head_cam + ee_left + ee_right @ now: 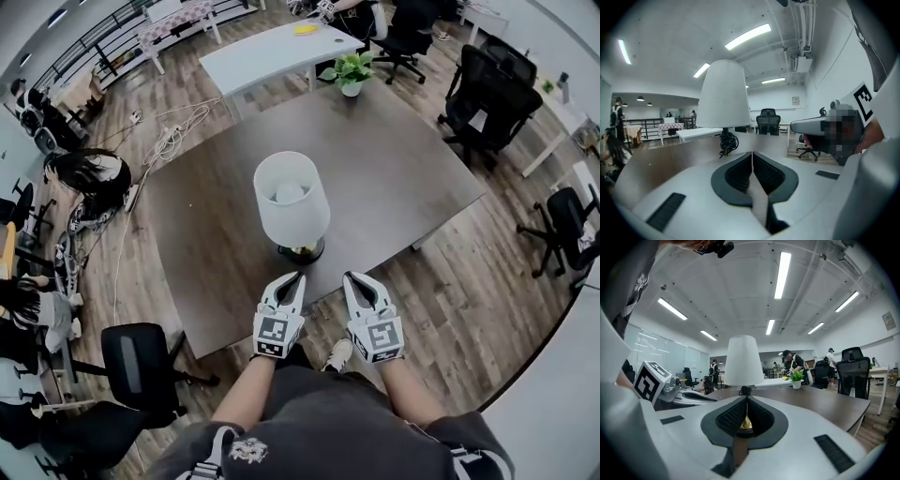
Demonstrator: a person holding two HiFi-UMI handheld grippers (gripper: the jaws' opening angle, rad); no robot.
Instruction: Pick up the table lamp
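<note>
A table lamp (292, 202) with a white shade and a dark round base stands near the front edge of the dark brown table (394, 173). In the left gripper view the lamp (723, 96) rises just ahead, with a coiled black cord at its foot. The right gripper view shows the same lamp (743, 362) straight ahead. My left gripper (293, 278) sits at the table's front edge, below and slightly left of the lamp base, jaws shut and empty. My right gripper (352, 278) is beside it, below and right of the base, also shut and empty.
A potted plant (351, 72) stands at the table's far edge. A white table (272, 49) lies beyond. Black office chairs (489, 98) stand at the right and one (141, 361) at the lower left. Cables (169, 136) trail over the wooden floor at the left.
</note>
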